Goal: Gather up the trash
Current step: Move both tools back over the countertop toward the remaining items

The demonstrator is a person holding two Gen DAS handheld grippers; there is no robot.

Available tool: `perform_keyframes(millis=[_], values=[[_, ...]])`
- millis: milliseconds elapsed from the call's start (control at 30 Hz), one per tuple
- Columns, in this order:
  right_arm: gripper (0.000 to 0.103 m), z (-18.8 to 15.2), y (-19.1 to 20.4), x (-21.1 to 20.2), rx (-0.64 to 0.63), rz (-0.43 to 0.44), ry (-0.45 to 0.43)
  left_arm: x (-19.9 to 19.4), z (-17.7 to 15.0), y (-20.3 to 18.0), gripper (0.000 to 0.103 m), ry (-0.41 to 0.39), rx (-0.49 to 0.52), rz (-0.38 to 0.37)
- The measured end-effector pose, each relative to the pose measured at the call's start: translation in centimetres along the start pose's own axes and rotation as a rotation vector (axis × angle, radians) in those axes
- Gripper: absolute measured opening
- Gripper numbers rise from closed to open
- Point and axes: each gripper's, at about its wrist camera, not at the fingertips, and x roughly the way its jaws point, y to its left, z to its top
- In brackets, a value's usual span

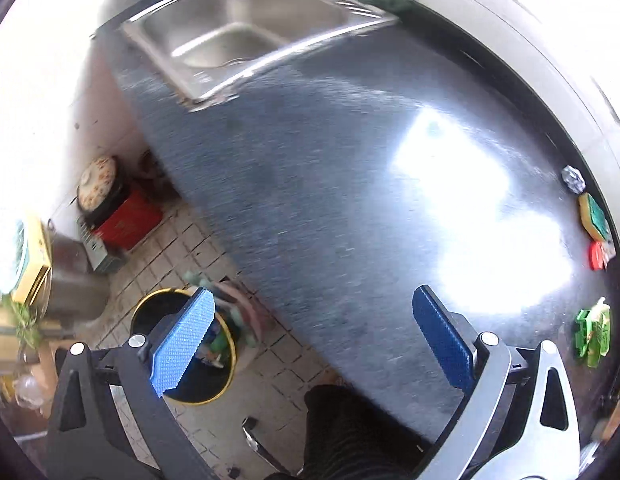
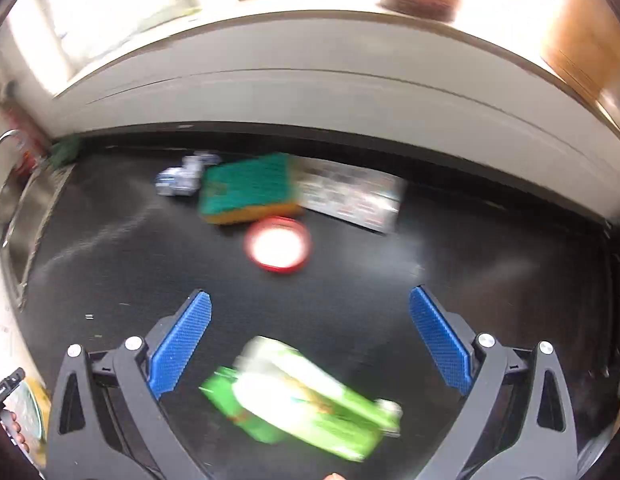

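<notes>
Both tools stand apart and empty: right tool [image 2: 310, 332] straddles the green carton [image 2: 298, 396] on the counter [image 2: 110, 260] for pickup; left tool [image 1: 313, 336] at lower frame overhangs the bin [image 1: 226, 376].

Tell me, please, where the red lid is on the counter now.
In the right wrist view the red lid lies mid-counter, just in front of the green-and-yellow sponge and beyond the green carton.

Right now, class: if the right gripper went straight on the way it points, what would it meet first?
Probably the green carton, lying on the dark counter between the open right gripper fingers. Motion blur leaves depth uncertain.
</notes>
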Motion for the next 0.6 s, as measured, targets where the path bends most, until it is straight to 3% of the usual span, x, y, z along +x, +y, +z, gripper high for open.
perform_keyframes(millis=[67, 133, 233, 400, 600], values=[[0.096, -2.3, -8.1, -0.3, 0.134, -0.061, 0.035, 1.0, 1.2, -4.7, 0.096, 0.017, 0.085, -0.023], [0.096, -5.1, -13.6, -0.9, 0.242, -0.081, 0.062, 1.9, 2.1, -9.0, 0.096, 0.035, 0.161, -0.043], [0.096, -8.6, -18.7, -1.9, 0.347, -0.097, 0.077, 3.0, 2.8, -15.4, 0.096, 0.049, 0.277, -0.073], [0.096, -13.2, -20.5, -2.8, 0.441, -0.077, 0.087, 3.4, 3.0, -25.3, 0.096, 0.052, 0.468, -0.13], [0.096, -14.2, -20.1, -3.6, 0.406, -0.033, 0.07, 3.3, 3.5, -31.9, 0.096, 0.045, 0.585, -0.15]])
